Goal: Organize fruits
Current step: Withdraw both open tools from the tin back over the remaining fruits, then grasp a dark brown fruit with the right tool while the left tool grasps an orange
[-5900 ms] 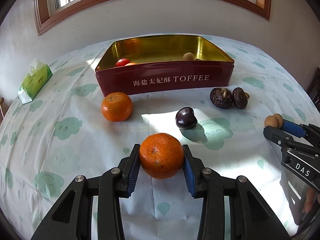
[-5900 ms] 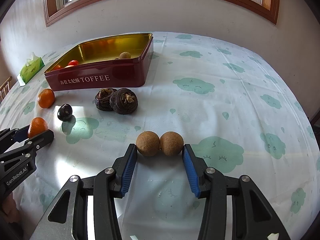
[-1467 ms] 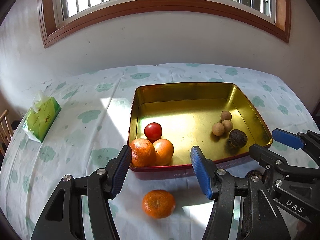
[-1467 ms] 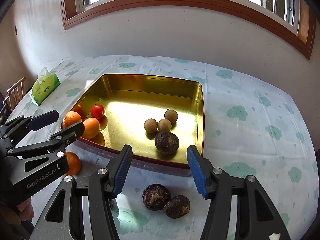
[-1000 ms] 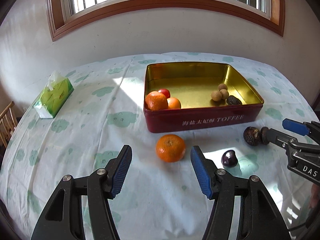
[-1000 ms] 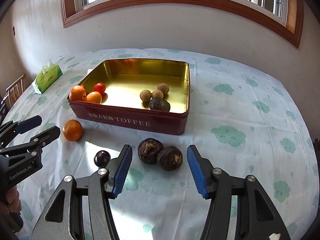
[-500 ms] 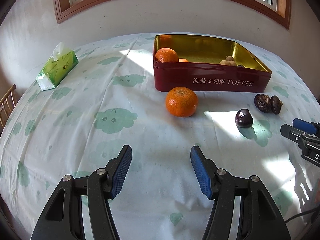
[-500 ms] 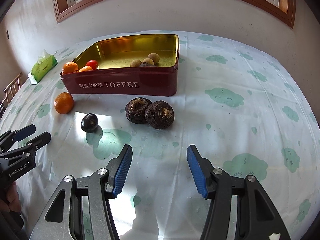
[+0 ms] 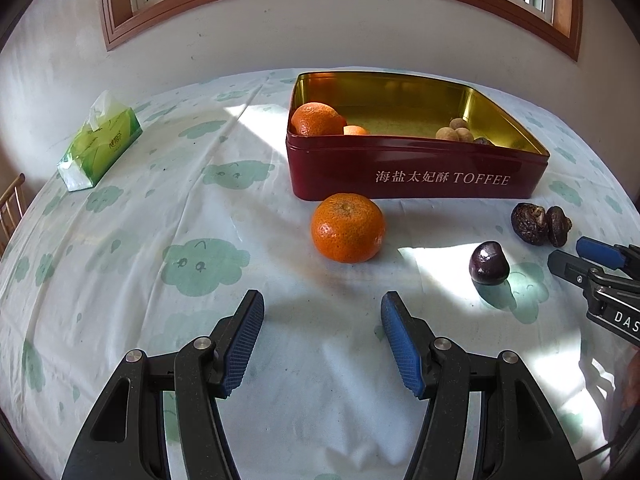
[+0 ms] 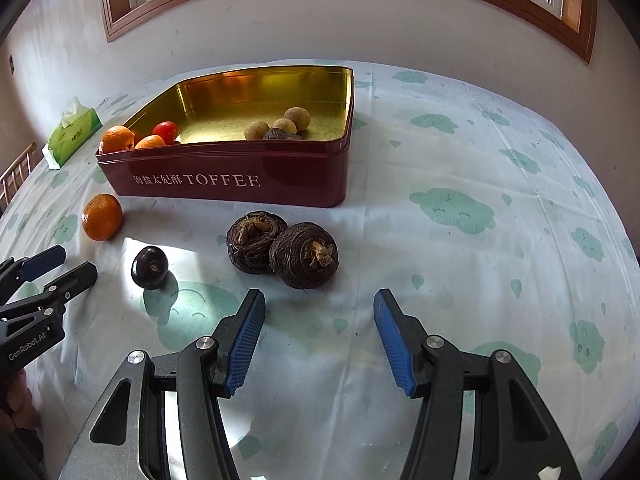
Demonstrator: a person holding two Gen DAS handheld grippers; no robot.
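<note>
A red toffee tin (image 9: 416, 176) with a gold inside stands on the table; it also shows in the right wrist view (image 10: 240, 184). It holds two oranges (image 9: 318, 119), a tomato (image 10: 165, 131), small brown fruits (image 10: 297, 117) and a dark wrinkled fruit. On the cloth lie an orange (image 9: 347, 227), a dark plum (image 9: 489, 262) and two dark wrinkled fruits (image 10: 303, 255). My left gripper (image 9: 322, 334) is open and empty, just short of the orange. My right gripper (image 10: 319, 334) is open and empty, just short of the wrinkled fruits.
A green tissue pack (image 9: 100, 142) lies at the far left of the table. A white cloth with green cloud prints (image 10: 452, 208) covers the table. A wall with a window stands behind. A chair back (image 9: 12, 204) shows at the left edge.
Both grippers have lowered and come closer to the loose fruit on the cloth. The orange and the wrinkled fruits look larger and nearer. Both stay open.
</note>
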